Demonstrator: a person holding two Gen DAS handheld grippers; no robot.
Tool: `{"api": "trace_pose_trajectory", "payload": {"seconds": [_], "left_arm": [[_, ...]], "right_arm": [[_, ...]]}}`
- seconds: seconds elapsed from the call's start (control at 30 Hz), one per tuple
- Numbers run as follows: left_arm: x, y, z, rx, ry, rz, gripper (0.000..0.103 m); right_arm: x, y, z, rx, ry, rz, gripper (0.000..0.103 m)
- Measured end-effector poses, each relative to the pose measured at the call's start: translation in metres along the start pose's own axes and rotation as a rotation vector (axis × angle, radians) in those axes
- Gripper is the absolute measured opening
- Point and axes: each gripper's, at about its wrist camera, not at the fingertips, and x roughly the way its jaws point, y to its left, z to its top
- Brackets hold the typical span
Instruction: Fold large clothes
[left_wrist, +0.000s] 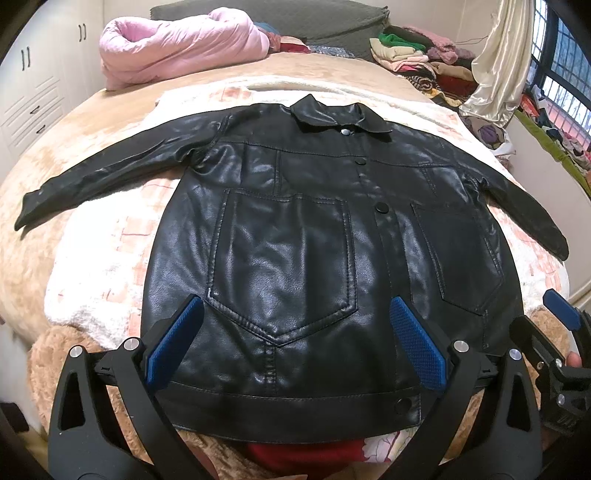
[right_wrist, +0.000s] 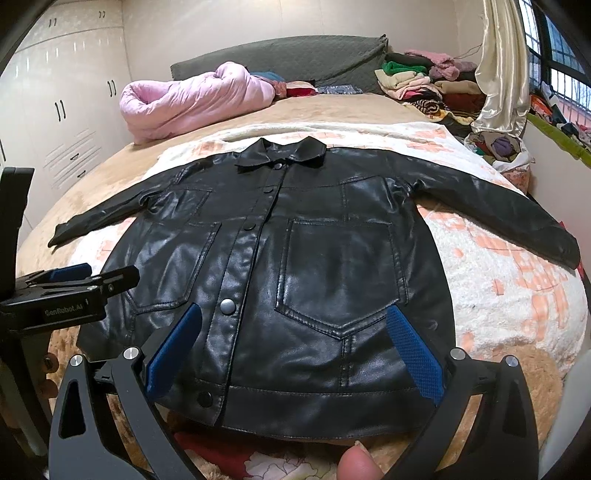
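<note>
So the black leather jacket is laid out flat, front side up, on a white-and-pink fleece blanket on the bed. It looks snapped shut down the middle, collar pointing toward the headboard, and both sleeves are spread out to the sides. Nothing on it is folded over, so this looks like the very start of the fold.

The left gripper hovers over the hem on the jacket's left half with its jaws wide apart and nothing in them. The right gripper does the same over the other half, jaws also spread and empty. Neither one seems to be touching the leather, though it's hard to be sure at this angle.

Best guess for the next move: each gripper goes out to a sleeve or side edge, pinches it and brings it across the body. Leather that stiff and shiny will probably want to slip or spring back, so a firm bite near a seam or the cuff makes sense.

Background has a rolled pink duvet and a pile of clothes up by the headboard, well clear of the jacket.
</note>
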Motion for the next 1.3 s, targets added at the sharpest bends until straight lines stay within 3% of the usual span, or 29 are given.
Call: {"api": "trace_pose_trajectory", "payload": {"seconds": [1.3], "left_arm": [[0.0059, -0.0042, 0.0025, 0.019, 0.006, -0.003, 0.094]], "right_arm": [[-0.0001, -0.0034, 0.0003, 0.003, -0.002, -0.016, 0.099]]}}
